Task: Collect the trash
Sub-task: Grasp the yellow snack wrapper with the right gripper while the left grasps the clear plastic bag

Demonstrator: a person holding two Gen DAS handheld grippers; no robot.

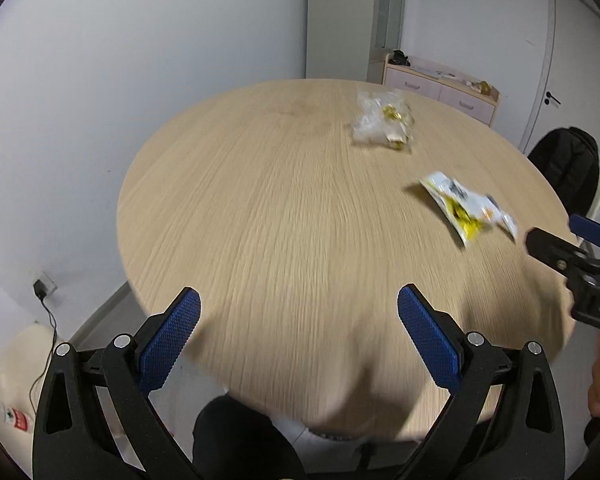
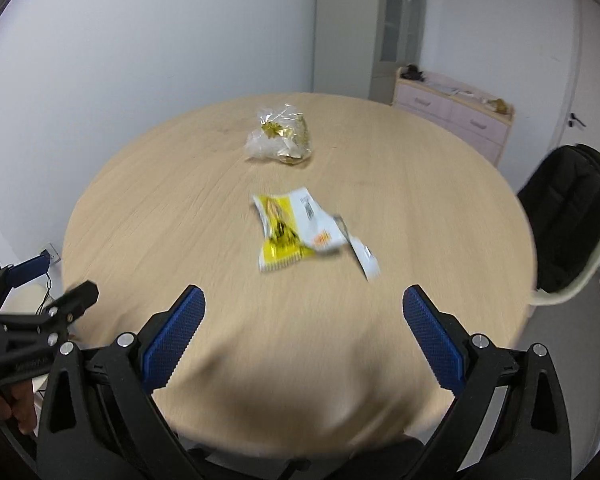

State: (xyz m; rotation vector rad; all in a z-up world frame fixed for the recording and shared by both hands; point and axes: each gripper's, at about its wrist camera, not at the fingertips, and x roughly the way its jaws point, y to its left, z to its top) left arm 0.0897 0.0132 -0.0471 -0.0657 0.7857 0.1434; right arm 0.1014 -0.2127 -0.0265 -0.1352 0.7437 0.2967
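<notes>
A yellow-and-white snack wrapper lies flat on the round wooden table, ahead of my open, empty right gripper. A crumpled clear bag with gold foil lies farther back. In the left wrist view the wrapper is at the right and the clear bag is at the far middle. My left gripper is open and empty over the near table edge. The right gripper shows at the left view's right edge, close to the wrapper, jaws apart.
A black chair with a cream frame stands at the table's right. A pink drawer unit stands by the back wall. A wall socket with a cable is at lower left. The left gripper shows at the right view's left edge.
</notes>
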